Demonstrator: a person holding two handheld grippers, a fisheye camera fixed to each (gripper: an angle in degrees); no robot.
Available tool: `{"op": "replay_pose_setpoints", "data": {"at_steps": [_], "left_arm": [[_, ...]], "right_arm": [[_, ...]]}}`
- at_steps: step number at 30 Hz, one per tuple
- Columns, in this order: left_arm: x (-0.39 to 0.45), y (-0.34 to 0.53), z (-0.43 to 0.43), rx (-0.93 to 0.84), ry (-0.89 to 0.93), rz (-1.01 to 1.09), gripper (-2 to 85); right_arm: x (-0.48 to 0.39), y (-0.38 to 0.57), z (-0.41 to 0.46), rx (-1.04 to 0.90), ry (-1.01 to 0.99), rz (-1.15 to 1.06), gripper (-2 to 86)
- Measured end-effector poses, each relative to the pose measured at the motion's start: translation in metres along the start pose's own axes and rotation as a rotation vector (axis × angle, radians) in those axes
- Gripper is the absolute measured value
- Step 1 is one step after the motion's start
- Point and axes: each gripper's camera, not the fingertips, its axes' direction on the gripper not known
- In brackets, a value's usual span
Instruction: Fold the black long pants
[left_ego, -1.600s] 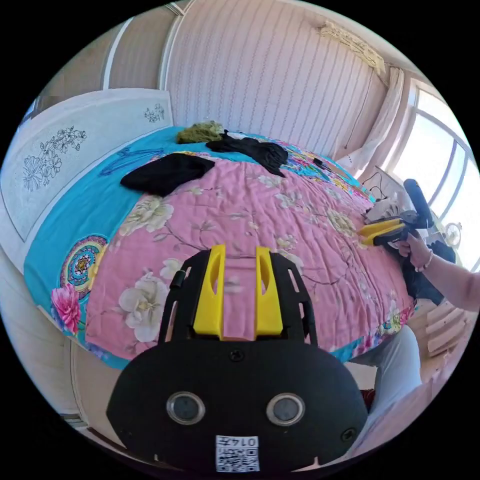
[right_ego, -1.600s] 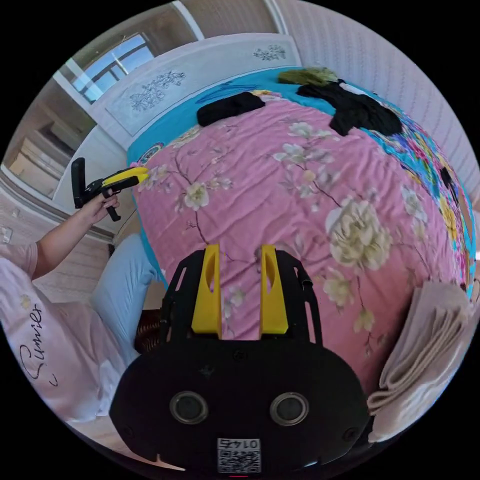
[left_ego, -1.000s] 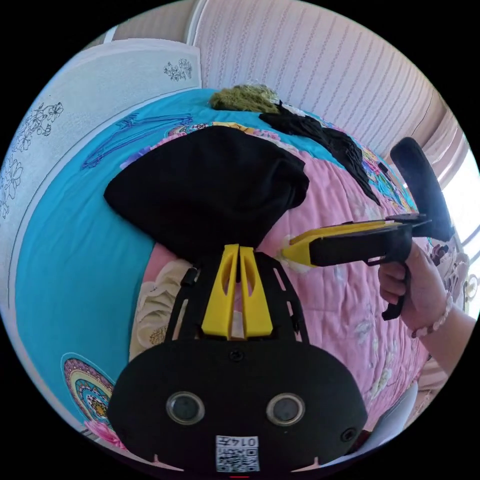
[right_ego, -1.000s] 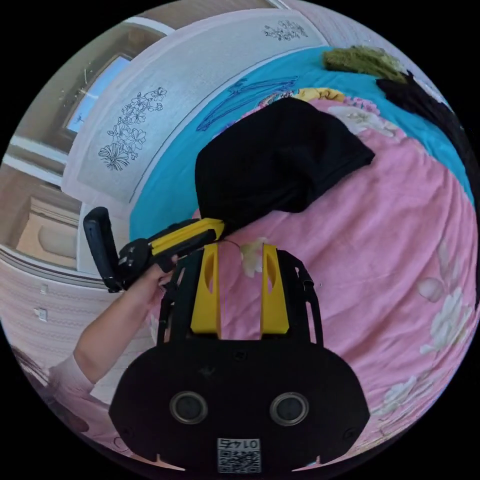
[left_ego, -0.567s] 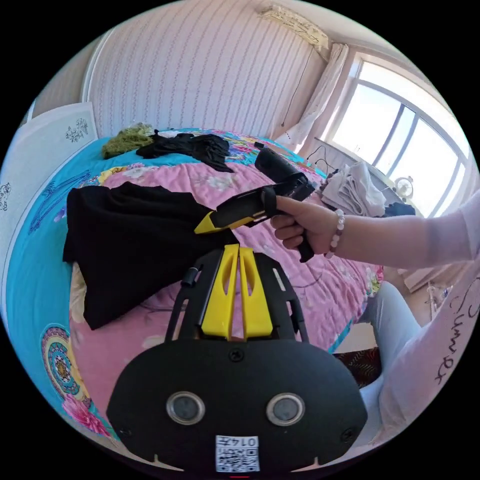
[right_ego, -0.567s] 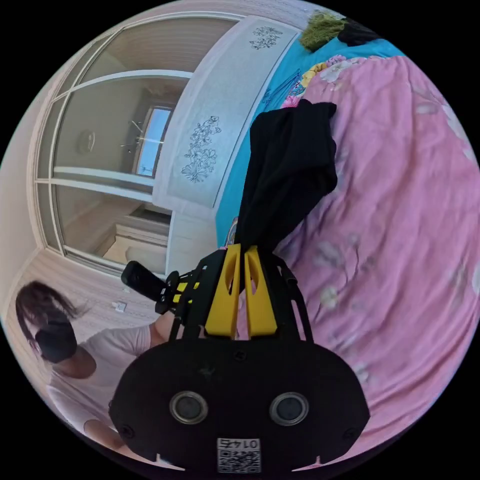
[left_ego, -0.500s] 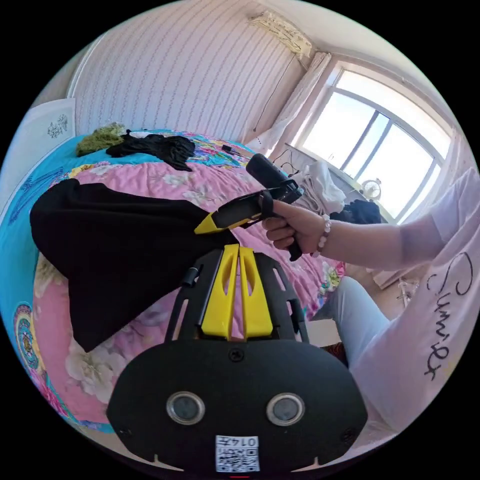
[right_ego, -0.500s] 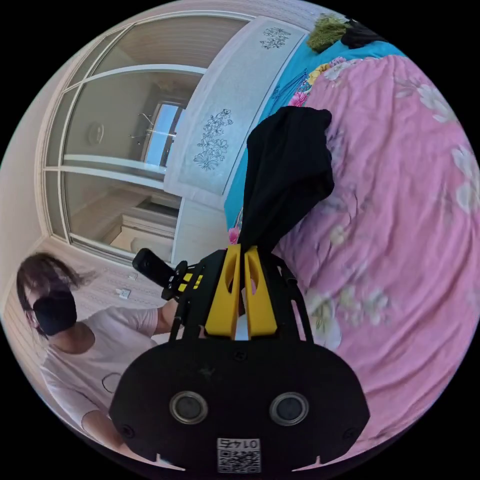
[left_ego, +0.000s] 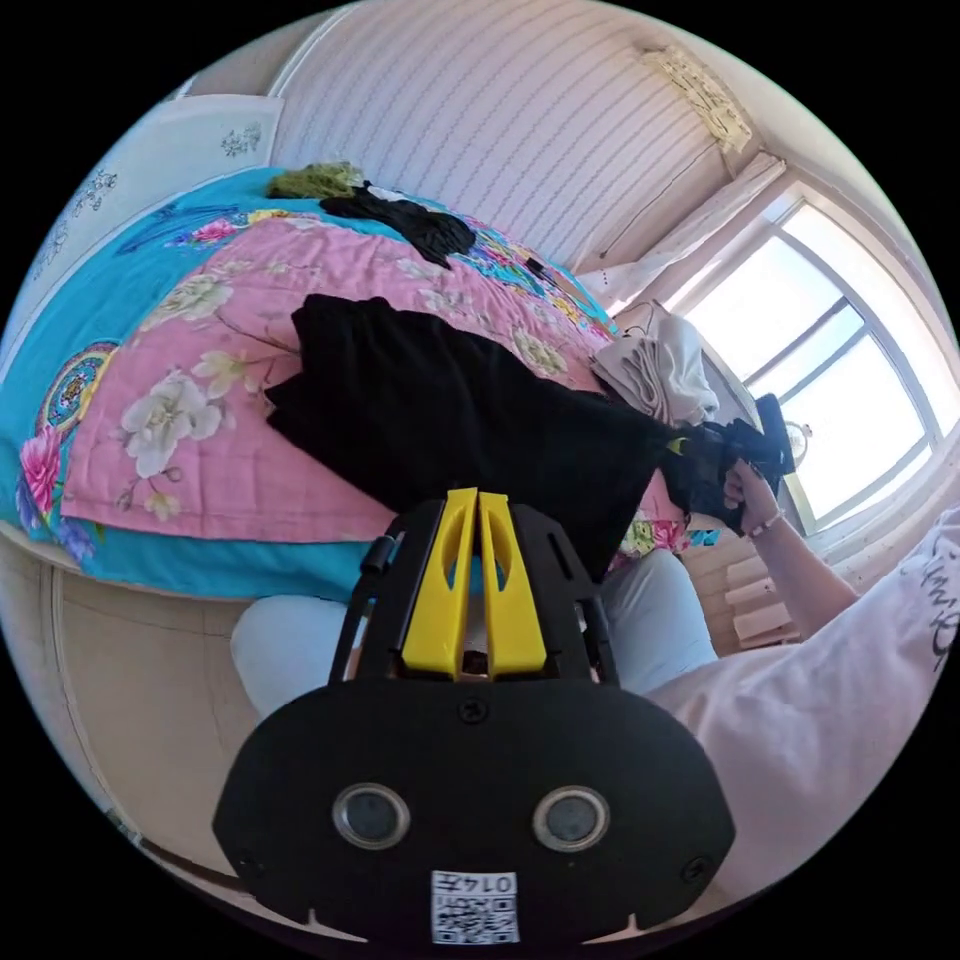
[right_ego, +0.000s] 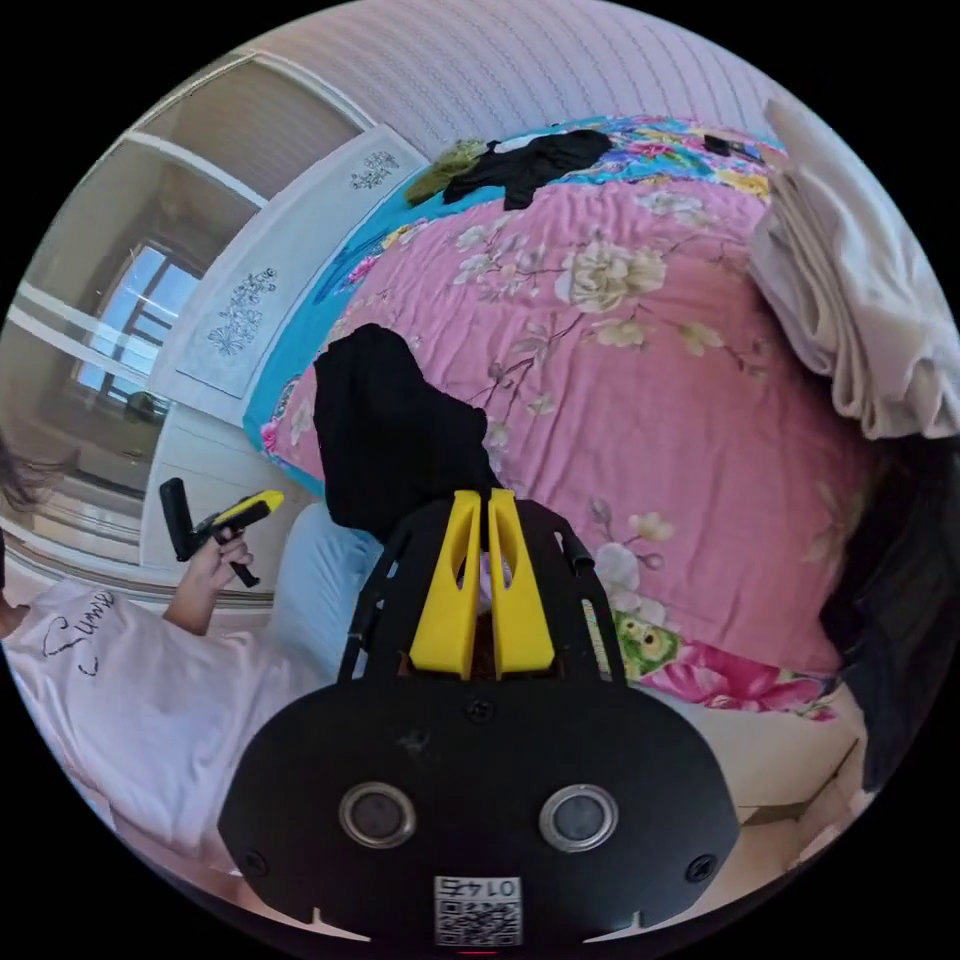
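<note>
- Black long pants (left_ego: 440, 400) stretched out between the two grippers, part draped over the near edge of the bed, the far part lying on the pink floral quilt (left_ego: 300, 270).
- Left gripper (left_ego: 478, 500): yellow jaws pressed together in its own view. The pants' edge runs right at the tips, but whether cloth is caught between them I cannot tell. In the right gripper view this gripper (right_ego: 262, 504) sits off to the left in the person's hand (right_ego: 215, 555), apart from the black cloth there.
- Right gripper (right_ego: 478, 500): jaws close together, pinching a bunched end of the pants (right_ego: 395, 440) — cloth rises from between the tips. In the left gripper view it (left_ego: 690, 448) holds the far right end of the pants.
- Quilt lies on a turquoise sheet (left_ego: 60, 330).
- Far end of the bed: a green garment (left_ego: 315, 180) beside a dark crumpled garment (left_ego: 410, 220).
- Stack of pale folded cloth (right_ego: 860, 290) at the bed's right side.
- Person in a pale pink shirt (right_ego: 120, 690) at the near edge.
</note>
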Motion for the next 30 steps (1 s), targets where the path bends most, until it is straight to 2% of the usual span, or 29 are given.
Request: {"op": "replay_pose_setpoints", "data": {"at_steps": [1,6,9,13,18,21,24,28,30], "left_arm": [[-0.009,-0.005,-0.008,0.021,-0.023,-0.021,-1.0],[-0.036,-0.023,-0.011,0.035,-0.105,-0.053,-1.0],[-0.051,-0.033,-0.002,0.036,-0.146,-0.085,-1.0],[-0.074,-0.044,0.001,0.050,-0.115,-0.175,-1.0],[-0.087,-0.051,-0.010,0.049,-0.135,-0.159,-0.9],[-0.100,-0.051,-0.019,0.074,-0.127,-0.178,-0.8],[-0.113,-0.053,-0.024,0.127,-0.091,-0.205,-0.1],[-0.126,-0.073,-0.012,0.134,-0.042,-0.221,3.9],[-0.129,-0.086,-0.004,0.136,-0.004,-0.213,5.1]], "right_arm": [[-0.009,-0.005,-0.016,0.020,0.081,-0.018,1.0],[-0.024,-0.030,-0.041,-0.024,0.238,0.081,4.3],[-0.105,-0.047,-0.018,-0.023,0.210,-0.097,10.6],[-0.251,-0.071,0.065,-0.139,0.312,-0.382,23.4],[-0.342,-0.084,0.100,-0.119,0.347,-0.508,24.4],[-0.346,-0.091,0.073,-0.107,0.270,-0.506,24.0],[-0.310,-0.089,0.019,-0.105,0.210,-0.453,20.5],[-0.263,-0.066,-0.062,0.006,0.213,-0.310,17.3],[-0.271,-0.060,-0.071,0.042,0.172,-0.311,17.4]]}}
